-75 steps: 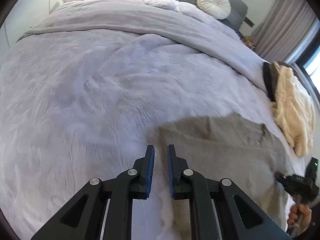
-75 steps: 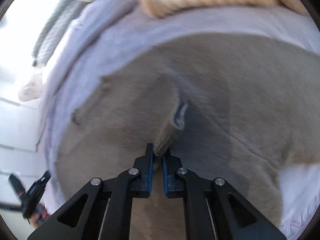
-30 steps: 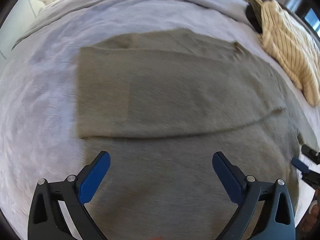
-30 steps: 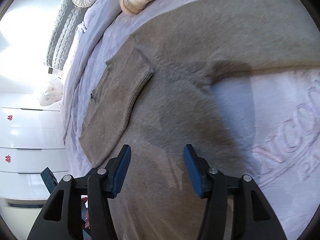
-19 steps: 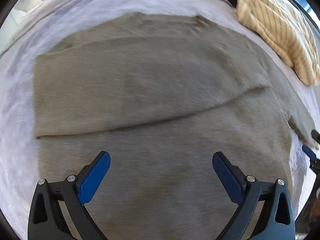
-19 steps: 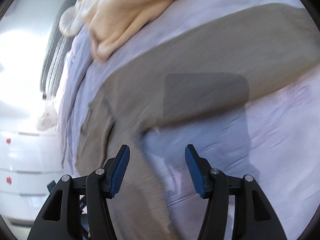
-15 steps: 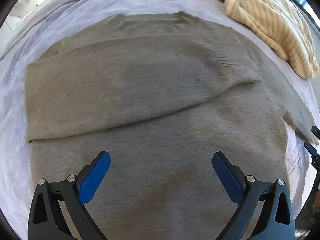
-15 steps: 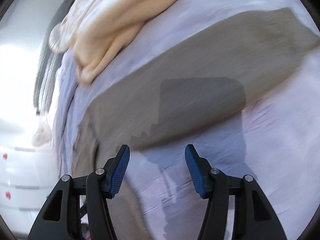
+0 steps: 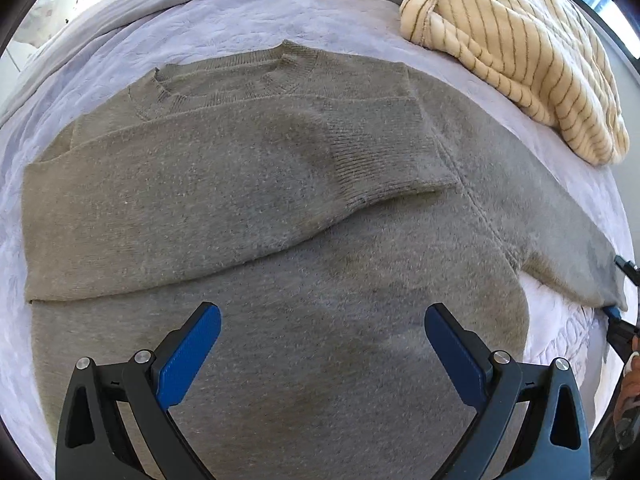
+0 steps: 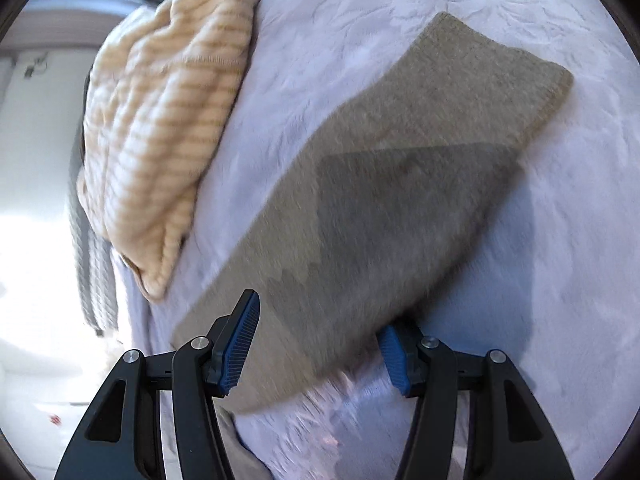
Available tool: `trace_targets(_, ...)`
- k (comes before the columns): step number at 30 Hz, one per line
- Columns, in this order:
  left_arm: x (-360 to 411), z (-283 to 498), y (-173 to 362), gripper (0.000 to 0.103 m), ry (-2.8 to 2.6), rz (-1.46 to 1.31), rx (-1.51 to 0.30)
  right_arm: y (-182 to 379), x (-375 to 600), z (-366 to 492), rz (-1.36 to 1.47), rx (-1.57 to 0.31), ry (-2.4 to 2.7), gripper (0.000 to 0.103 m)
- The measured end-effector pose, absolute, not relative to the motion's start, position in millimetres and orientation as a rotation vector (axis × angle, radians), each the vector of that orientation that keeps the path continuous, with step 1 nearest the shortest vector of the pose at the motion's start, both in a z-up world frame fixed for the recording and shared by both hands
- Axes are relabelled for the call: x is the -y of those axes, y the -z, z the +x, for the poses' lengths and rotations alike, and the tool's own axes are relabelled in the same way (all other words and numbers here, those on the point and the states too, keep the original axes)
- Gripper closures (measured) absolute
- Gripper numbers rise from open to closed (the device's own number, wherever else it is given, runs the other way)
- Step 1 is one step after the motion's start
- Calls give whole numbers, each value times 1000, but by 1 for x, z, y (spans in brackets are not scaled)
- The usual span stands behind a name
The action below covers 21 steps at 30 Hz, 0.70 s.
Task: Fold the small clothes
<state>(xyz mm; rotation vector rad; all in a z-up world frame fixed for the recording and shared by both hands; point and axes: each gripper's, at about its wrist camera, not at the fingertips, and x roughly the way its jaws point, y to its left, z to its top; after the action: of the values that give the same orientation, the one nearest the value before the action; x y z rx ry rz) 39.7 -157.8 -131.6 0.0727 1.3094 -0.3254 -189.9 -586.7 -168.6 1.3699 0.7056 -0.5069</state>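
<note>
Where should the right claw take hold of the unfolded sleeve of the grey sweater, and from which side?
Grip the ribbed cuff at the sleeve's free far end, coming from beyond it. The sleeve lies flat and straight on the bedspread, so the cuff edge lifts most easily.

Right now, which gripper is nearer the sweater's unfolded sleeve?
Right. The right gripper is open, straddling the unfolded sleeve. The left gripper is open over the sweater's body, the sleeve off to its side.

Bed [image 9: 280, 20]: wearing a pale lilac textured cover.
Grey-brown sweater [image 9: 280, 208]: lying flat mid-bed, one sleeve folded across its chest.
Cream striped garment [image 9: 516, 52]: sitting bunched beyond the sweater.
</note>
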Motion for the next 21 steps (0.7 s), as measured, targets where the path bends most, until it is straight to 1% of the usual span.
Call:
trace_targets(1,160,40,133,1,322,73,-1310,169,590,-188,1389,-677,497,40)
trace_targets(3,157,42,138,1,316,74,-1311,171,591,-185,1414,-642,481,40)
trace_targets(5,154,42,139,1,311,74,-1313,173,594,-182,1447,-616,453,42)
trace_targets(6,153,43,140,1,307,74,-1314,174,593,-178,1461,-607,432,50)
trace_targets(7,148,42,139,1,303,72,-1315,175,593,-174,1474,-605,407,70)
trace_targets(9,143,44,140,1,291,68,-1317,176,590,-163,1485,-614,363,92)
trace_targets(15,131,51,142,1,242,84,-1313,160,576,-140,1445,-604,280,92)
trace_targets(21,108,60,144,1,193,76,-1317,126,551,-93,1334,-618,164,92)
